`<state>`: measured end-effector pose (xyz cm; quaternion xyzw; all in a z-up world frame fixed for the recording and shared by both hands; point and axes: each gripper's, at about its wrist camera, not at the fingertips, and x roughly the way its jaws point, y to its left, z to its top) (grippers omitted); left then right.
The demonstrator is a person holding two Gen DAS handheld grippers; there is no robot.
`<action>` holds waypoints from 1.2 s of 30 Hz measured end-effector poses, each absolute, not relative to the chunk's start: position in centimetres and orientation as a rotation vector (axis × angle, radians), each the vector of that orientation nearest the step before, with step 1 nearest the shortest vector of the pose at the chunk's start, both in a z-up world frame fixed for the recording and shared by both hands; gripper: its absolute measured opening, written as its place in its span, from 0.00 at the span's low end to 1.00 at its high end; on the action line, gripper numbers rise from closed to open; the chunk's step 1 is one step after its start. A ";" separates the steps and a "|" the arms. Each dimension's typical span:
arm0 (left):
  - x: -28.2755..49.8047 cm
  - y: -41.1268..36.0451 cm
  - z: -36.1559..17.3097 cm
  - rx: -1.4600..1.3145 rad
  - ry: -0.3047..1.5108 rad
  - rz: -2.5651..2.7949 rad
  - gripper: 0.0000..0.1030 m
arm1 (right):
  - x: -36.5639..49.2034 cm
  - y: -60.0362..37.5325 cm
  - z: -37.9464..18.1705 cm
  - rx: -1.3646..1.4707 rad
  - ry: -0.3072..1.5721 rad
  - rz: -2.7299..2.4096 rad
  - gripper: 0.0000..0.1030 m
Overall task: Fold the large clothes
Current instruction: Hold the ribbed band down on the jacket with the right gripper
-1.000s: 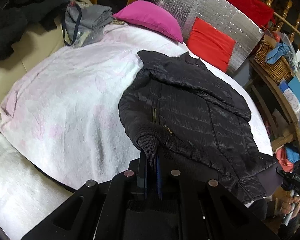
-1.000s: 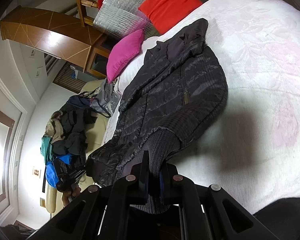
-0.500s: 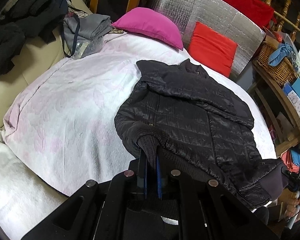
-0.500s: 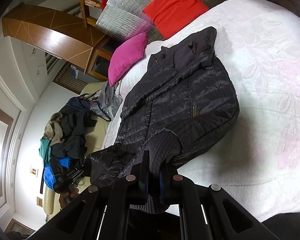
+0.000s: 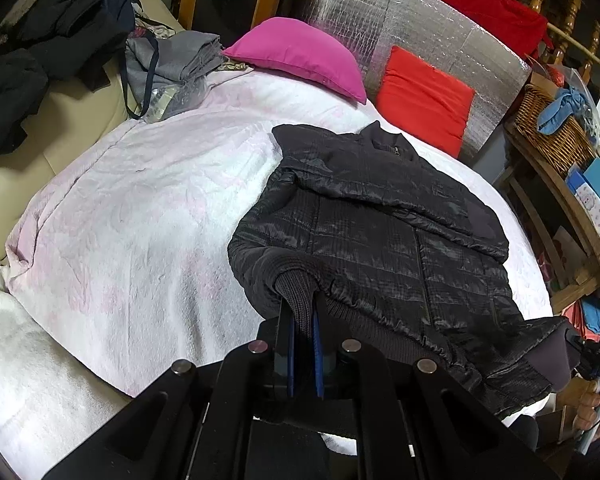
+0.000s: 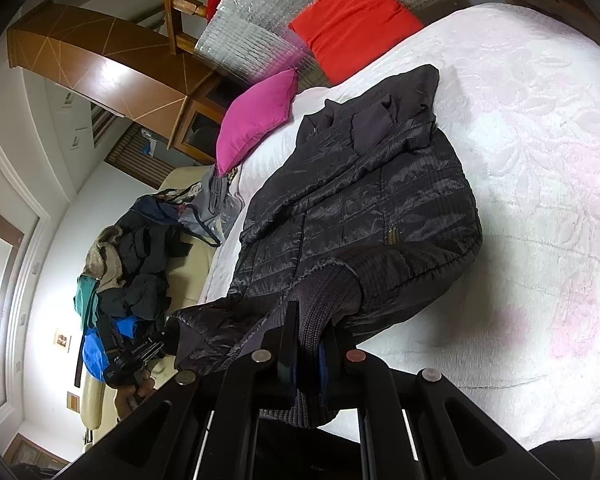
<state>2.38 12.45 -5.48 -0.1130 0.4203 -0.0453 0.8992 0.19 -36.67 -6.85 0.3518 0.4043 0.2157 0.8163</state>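
Jacket (image 5: 384, 216), black and quilted, lies on the bed's white-and-pink bedspread (image 5: 140, 216) with its collar toward the pillows. We have both tongs clenched on its ribbed knit hem: the left tongs (image 5: 305, 320) pinch one hem corner (image 5: 296, 292), the right tongs (image 6: 308, 332) pinch the other (image 6: 324, 292), and each lifts its bit of knit off the bed.

Beyond the collar sit a pink pillow (image 5: 300, 56) and a red cushion (image 5: 424, 96), which leans on a silver quilted panel (image 5: 420, 28).

Only the left view shows us the wicker basket (image 5: 548, 128) on a wooden shelf beside the bed, with a blue cloth (image 5: 564, 104) lying in it. It also shows the right tongs at its far lower edge, in the person's hand (image 5: 588, 408).

Only the right view shows us the wooden cabinet top (image 6: 100, 64), the heap of dark clothes (image 6: 140, 264) with blue and green pieces, and the left tongs in the other hand (image 6: 136, 392).
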 end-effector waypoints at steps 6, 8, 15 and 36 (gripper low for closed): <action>2.6 12.3 -5.4 -0.234 0.865 -0.095 0.07 | 0.4 -36.6 -6.5 0.749 0.856 0.456 0.08; 2.6 12.2 -5.3 -0.230 0.864 -0.097 0.07 | 0.4 -36.6 -6.5 0.748 0.856 0.455 0.08; 2.9 12.1 -5.2 -0.224 0.863 -0.098 0.07 | 0.5 -36.7 -6.6 0.755 0.854 0.452 0.08; 4.5 11.5 -4.9 -0.199 0.861 -0.098 0.07 | 2.3 -37.2 -6.6 0.768 0.844 0.446 0.08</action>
